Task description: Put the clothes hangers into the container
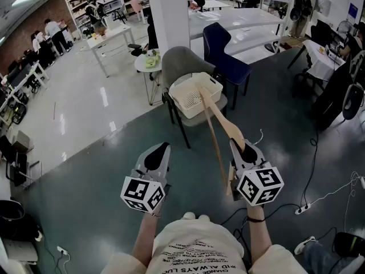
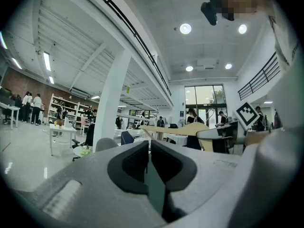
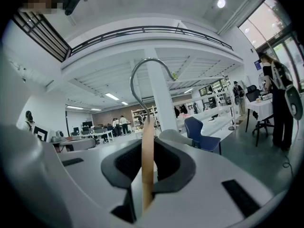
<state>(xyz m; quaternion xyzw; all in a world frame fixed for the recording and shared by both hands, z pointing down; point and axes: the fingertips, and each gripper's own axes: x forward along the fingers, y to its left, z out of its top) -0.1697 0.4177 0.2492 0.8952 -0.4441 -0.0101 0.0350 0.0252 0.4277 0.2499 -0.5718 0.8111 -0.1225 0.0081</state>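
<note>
Right gripper [image 1: 236,145] clamps the wooden hanger [image 1: 219,124] by its flat body, hook aimed far toward the white container [image 1: 191,108] on the chair [image 1: 177,61], seemingly for carrying, while left gripper [image 1: 162,149] rides shut and empty

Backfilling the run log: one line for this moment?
right hand-held gripper: shut on wooden hanger | left hand-held gripper: shut, empty | basket: on grey chair | hanger not yet in basket

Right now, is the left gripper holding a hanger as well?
No, the left gripper has its jaws shut together with nothing between them; only the right gripper clamps the wooden hanger.
</note>
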